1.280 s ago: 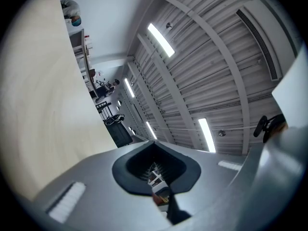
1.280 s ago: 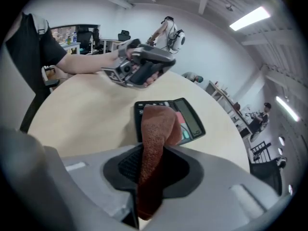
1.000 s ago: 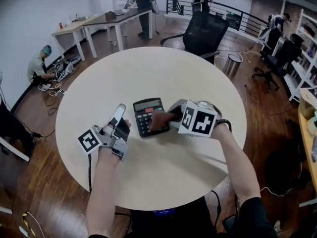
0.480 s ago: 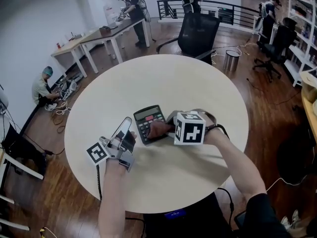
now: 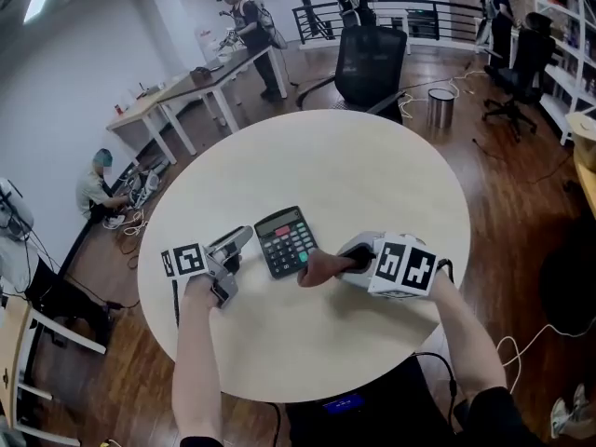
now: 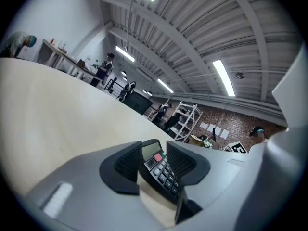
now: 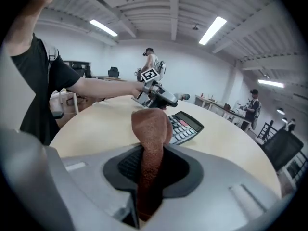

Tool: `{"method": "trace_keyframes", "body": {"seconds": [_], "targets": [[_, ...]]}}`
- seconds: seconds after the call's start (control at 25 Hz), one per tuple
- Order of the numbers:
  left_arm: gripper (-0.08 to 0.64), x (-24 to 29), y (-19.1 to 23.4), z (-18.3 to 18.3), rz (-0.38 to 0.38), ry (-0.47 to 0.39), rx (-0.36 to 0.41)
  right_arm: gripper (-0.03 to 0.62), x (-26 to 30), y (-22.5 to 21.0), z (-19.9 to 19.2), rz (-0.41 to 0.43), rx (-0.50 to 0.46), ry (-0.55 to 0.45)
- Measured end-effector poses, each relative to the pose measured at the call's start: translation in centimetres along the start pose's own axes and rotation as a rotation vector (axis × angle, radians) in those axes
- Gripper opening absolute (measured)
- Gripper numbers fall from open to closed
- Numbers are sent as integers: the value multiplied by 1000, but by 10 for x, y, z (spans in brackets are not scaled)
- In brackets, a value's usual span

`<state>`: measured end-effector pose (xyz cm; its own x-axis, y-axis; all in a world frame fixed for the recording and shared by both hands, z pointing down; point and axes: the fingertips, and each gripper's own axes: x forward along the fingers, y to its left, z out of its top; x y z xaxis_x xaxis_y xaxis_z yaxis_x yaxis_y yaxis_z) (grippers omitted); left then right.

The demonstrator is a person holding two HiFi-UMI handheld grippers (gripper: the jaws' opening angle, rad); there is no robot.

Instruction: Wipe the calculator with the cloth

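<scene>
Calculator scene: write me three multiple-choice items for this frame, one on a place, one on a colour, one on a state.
1. Where does the calculator lie?
A. on the round table
B. on a chair
C. on the floor

2. What colour is the cloth?
A. white
B. brown
C. blue

3. How is the right hand-held gripper?
A. open and empty
B. shut on the calculator
C. shut on the cloth

Answers:
1 A: the head view shows the calculator flat on the round tabletop.
2 B: the cloth reads reddish brown in the head view and the right gripper view.
3 C: in the right gripper view the jaws pinch the cloth, which stands up out of them, while the calculator lies on the table beyond.
</scene>
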<state>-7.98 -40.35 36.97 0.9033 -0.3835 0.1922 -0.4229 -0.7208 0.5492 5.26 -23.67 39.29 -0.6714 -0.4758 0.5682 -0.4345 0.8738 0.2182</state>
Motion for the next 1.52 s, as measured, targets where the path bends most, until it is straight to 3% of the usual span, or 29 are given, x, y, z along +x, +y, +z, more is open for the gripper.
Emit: {"method": "trace_keyframes", "body": {"seconds": [0.12, 0.2, 0.44, 0.6, 0.8, 0.96, 1.08, 1.2, 1.32, 1.4, 1.52], "targets": [[278, 25, 4, -3, -10, 122, -1, 84, -13, -8, -2, -18, 67, -83], [309, 33, 10, -4, 9, 195, 22, 84, -18, -9, 0, -18, 96, -124], [279, 53, 15, -21, 29, 412, 100, 84, -26, -6, 5, -9, 144, -203], [222, 64, 16, -28, 68, 471, 176, 84, -30, -2, 5, 7, 155, -224], [155, 59, 6, -24, 24, 419, 174, 84, -36, -4, -1, -5, 185, -238], [74, 54, -14, -10, -94, 192, 77, 84, -45, -9, -12, -31, 227, -271], [60, 41, -26, -3, -145, 43, 106, 84, -53, -24, -21, -87, 308, -306], [57, 26, -42, 3, -120, -44, 228, 84, -64, -44, -28, -159, 429, -343], [55, 17, -83, 8, -95, -76, 443, 84, -72, -58, -20, -211, 500, -382], [55, 16, -113, 5, -76, -75, 613, 84, -76, -60, 1, -221, 483, -413], [57, 19, -147, -6, -35, -72, 856, 84, -79, -52, 51, -215, 382, -450]]}}
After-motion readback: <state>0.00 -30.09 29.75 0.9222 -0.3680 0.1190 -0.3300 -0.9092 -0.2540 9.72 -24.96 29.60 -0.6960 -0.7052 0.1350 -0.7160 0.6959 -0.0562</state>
